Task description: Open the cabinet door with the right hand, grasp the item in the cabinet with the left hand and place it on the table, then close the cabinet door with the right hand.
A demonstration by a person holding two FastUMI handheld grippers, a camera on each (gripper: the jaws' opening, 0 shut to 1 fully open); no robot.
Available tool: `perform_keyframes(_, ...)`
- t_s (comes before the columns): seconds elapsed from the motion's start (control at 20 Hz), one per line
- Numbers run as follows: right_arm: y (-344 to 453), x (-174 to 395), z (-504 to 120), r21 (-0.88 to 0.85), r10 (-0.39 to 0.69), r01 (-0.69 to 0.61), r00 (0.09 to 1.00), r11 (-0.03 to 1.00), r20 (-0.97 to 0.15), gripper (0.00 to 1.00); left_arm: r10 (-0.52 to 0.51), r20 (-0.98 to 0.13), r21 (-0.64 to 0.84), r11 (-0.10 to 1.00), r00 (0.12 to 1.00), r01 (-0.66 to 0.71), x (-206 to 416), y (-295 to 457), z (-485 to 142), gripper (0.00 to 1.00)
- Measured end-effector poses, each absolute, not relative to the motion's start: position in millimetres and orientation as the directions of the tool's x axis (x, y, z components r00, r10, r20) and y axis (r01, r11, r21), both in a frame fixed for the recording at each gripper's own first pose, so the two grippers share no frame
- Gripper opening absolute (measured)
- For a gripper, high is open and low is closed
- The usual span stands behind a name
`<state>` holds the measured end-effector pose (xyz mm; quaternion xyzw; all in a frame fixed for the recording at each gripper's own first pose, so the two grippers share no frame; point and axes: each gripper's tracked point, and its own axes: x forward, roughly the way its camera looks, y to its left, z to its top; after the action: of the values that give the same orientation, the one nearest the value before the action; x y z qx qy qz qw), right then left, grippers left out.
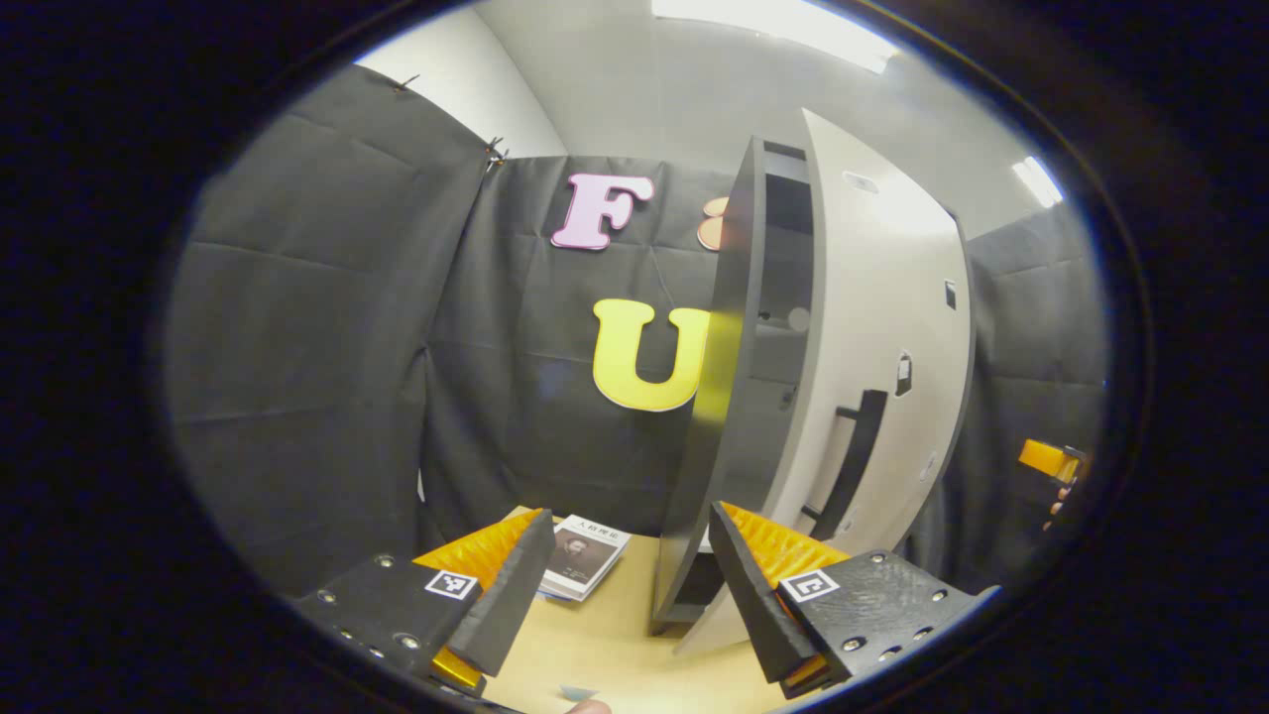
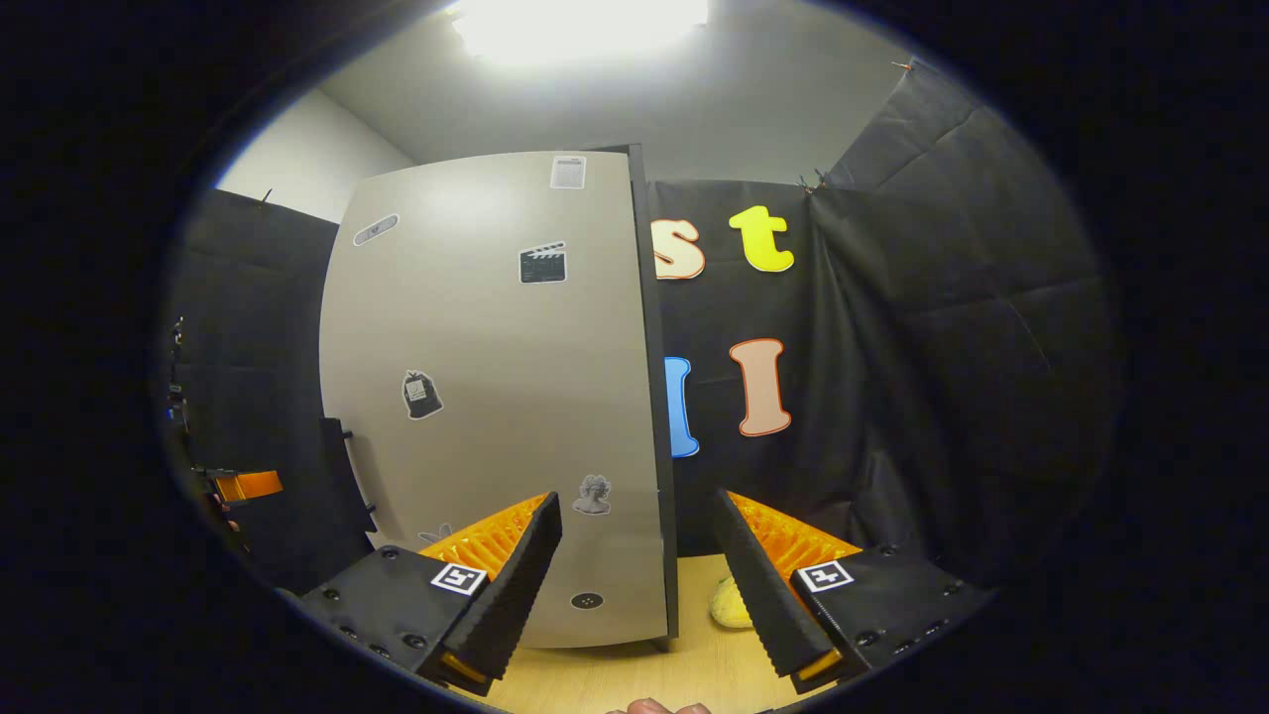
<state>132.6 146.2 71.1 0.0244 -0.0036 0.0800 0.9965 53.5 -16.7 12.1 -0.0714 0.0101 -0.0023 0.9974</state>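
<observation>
The cabinet (image 1: 716,397) stands on the table ahead of me, its beige door (image 1: 892,327) ajar, with a black bar handle (image 1: 855,458). A dark gap shows between the side panel and the door; I cannot tell what is inside. My left gripper (image 1: 631,512) is open and holds nothing, short of the cabinet's left corner. In the right gripper view the door (image 2: 496,397), with several stickers on it, faces me, its handle (image 2: 342,476) at its left edge. My right gripper (image 2: 637,498) is open, in front of the door's right edge and not touching it.
A book (image 1: 585,560) lies on the wooden table (image 1: 615,645) left of the cabinet. A yellow soft thing (image 2: 729,603) sits on the table (image 2: 694,674) right of the cabinet. The other gripper shows far right (image 1: 1049,459) and far left (image 2: 246,485).
</observation>
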Motion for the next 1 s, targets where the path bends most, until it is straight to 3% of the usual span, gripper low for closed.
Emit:
perform_keyframes(0.3, 130, 120, 65, 0.067, 0.254, -0.255, 0.967, 0.965, 0.018, 0.98, 0.033, 0.012, -0.112, 0.993, 0.999, -0.031, 13, -56, 12, 0.92)
perform_keyframes(0.7, 117, 108, 71, 0.067, 0.247, -0.25, 0.967, 0.966, 0.059, 0.98, 0.008, 0.07, -0.186, 0.983, 0.998, 0.005, -7, -74, 33, 0.92)
perform_keyframes(0.75, 118, 107, 70, 0.073, 0.253, -0.256, 0.966, 0.964, 0.058, 0.98, 0.006, 0.073, -0.175, 0.984, 0.997, 0.007, -10, -72, 35, 0.98)
perform_keyframes(0.85, 114, 108, 68, 0.053, 0.239, -0.241, 0.97, 0.969, 0.052, 0.98, 0.017, 0.077, -0.132, 0.991, 0.997, -0.007, -18, -68, 35, 0.91)
perform_keyframes(1.0, 116, 111, 65, 0.021, 0.213, -0.214, 0.976, 0.977, 0.052, 0.98, 0.004, 0.072, -0.083, 0.997, 0.997, 0.002, -29, -67, 30, 0.95)
